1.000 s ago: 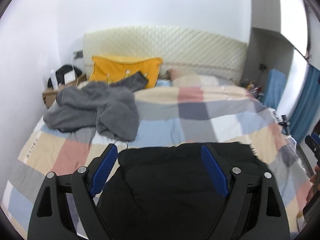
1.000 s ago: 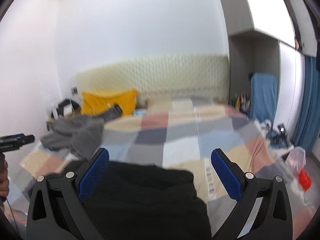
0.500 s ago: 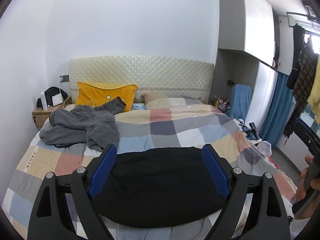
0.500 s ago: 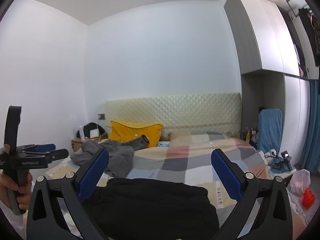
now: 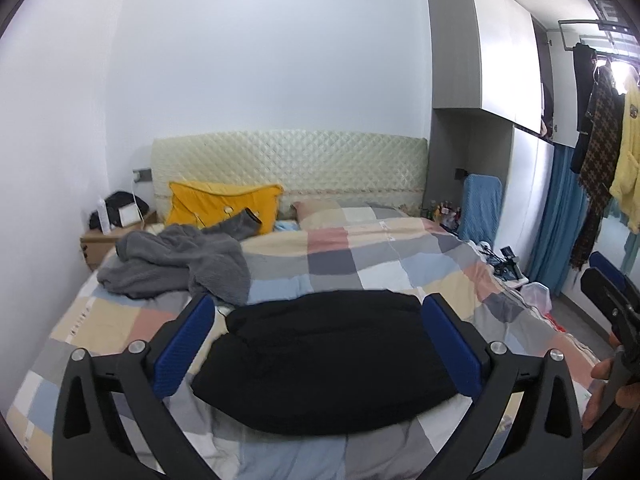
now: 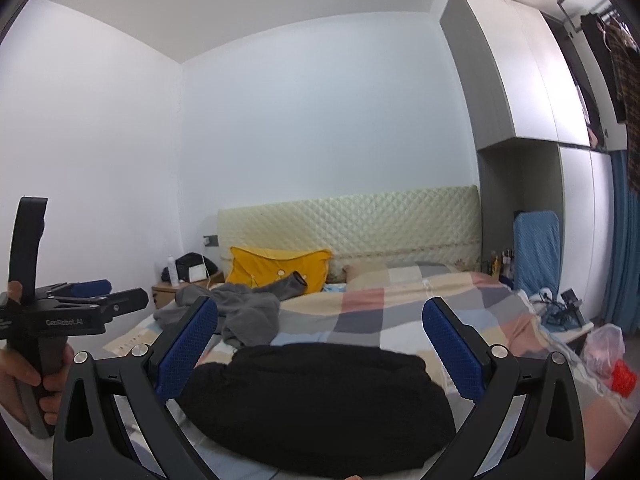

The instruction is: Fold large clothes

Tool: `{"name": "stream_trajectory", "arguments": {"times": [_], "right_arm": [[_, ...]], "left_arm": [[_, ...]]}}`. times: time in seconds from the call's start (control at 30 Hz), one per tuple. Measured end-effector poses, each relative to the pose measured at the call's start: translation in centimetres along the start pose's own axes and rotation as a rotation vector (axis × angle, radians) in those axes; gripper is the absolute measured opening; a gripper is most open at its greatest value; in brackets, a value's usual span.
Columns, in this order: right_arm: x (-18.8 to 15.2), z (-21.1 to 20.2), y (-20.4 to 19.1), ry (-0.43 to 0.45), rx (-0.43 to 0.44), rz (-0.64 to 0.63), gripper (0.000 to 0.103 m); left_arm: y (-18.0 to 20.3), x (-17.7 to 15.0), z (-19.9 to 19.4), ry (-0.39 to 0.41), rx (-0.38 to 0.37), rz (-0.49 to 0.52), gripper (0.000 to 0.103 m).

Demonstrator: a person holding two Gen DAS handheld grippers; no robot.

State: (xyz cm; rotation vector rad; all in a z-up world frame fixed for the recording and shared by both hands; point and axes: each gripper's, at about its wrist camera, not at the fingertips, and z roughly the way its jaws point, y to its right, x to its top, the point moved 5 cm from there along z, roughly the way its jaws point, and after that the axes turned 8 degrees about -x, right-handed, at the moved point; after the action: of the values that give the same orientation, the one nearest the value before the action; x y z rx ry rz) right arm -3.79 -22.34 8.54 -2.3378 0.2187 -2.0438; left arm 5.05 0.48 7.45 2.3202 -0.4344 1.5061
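Observation:
A black garment [image 5: 324,364] lies folded in a compact mound at the near end of the checked bed [image 5: 360,256]; it also shows in the right wrist view [image 6: 316,404]. A grey garment [image 5: 176,264] lies crumpled at the far left of the bed, also seen in the right wrist view [image 6: 240,312]. My left gripper [image 5: 316,344] is open and empty, held back above the black garment. My right gripper [image 6: 320,344] is open and empty, also raised clear of it. The left gripper body [image 6: 60,316] shows at the left of the right wrist view.
A yellow pillow [image 5: 224,208] leans on the quilted headboard [image 5: 288,164]. A wooden nightstand [image 5: 108,240] stands at the left. A wardrobe [image 5: 500,80], a blue chair [image 5: 480,208], hanging clothes [image 5: 604,140] and floor clutter [image 5: 532,292] line the right side.
Both grippers have pulled back and risen away from the bed, so more of the room shows. The black garment stays folded on the bed.

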Motion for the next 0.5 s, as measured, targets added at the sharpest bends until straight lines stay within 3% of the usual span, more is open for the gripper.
{"name": "stream_trajectory", "arguments": {"times": [0.1,0.5], "right_arm": [[-1.1,-0.3,0.3,-0.021,-0.005,0.020,0.103],[-6.1,1.5,-0.3,-0.126,-0.018,0.045,0.103]], "left_arm": [[0.2,-1.0,-0.1,-0.017,-0.022,-0.026,0.103],[1.9,-5.2,0.3,-0.054,0.035,-0.023,0.103]]}}
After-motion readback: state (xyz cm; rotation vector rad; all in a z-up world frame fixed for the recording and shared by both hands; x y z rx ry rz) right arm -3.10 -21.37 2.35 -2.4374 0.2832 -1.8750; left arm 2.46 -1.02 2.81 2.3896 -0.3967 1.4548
